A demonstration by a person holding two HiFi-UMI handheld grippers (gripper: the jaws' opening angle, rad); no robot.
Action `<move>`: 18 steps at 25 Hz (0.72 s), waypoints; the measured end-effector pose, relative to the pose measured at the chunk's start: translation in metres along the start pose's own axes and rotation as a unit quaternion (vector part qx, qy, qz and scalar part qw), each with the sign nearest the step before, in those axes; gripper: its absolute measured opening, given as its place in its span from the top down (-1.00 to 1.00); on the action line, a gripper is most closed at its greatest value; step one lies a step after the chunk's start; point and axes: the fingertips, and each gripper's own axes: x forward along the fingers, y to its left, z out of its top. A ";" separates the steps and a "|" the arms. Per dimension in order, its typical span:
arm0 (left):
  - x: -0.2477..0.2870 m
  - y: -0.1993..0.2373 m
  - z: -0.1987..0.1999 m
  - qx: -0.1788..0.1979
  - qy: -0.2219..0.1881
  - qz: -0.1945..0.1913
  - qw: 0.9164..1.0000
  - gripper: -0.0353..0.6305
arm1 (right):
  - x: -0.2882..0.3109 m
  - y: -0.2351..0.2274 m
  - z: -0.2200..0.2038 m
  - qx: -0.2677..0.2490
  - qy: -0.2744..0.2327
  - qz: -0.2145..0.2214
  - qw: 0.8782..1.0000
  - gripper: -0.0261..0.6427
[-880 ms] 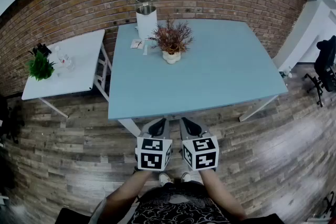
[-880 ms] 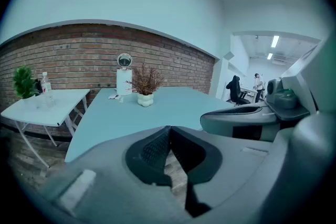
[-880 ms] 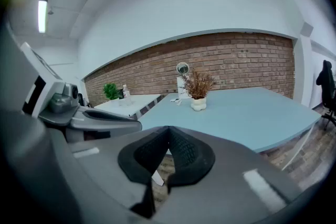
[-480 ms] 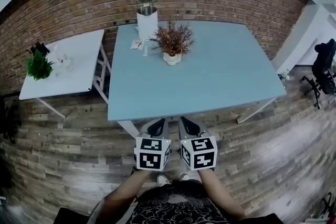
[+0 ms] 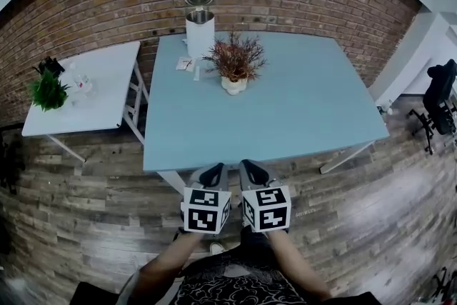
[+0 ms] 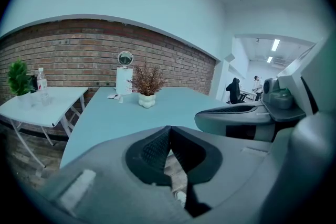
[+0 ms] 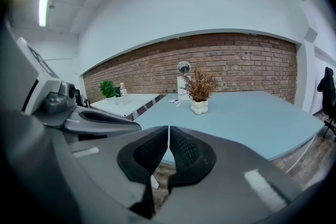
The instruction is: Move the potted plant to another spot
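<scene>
The potted plant, reddish-brown twigs in a bumpy white pot, stands toward the far left of the blue table. It also shows far off in the left gripper view, potted plant, and in the right gripper view, potted plant. Both grippers hang side by side in front of the table's near edge, well short of the plant. My left gripper is shut with nothing in it, jaws pressed together. My right gripper is also shut and empty.
A white canister with a round mirror-like top and a small card sit behind the plant by the brick wall. A white side table at left carries a green plant and a bottle. An office chair stands at far right.
The view has shifted slightly; the table and plant sit a little lower and nearer in the head view. Both grippers stay shut and keep side by side.
</scene>
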 end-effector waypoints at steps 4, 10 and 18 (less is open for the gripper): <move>0.016 0.002 0.003 -0.004 0.005 0.003 1.000 0.89 | 0.012 -0.009 0.004 -0.003 -0.001 0.007 1.000 0.88; 0.050 0.006 0.015 -0.006 0.010 0.017 1.000 0.89 | 0.040 -0.039 0.014 -0.005 0.002 0.020 1.000 0.88; 0.100 0.013 0.041 -0.009 0.016 0.037 0.999 0.89 | 0.080 -0.087 0.037 0.001 0.003 0.030 1.000 0.86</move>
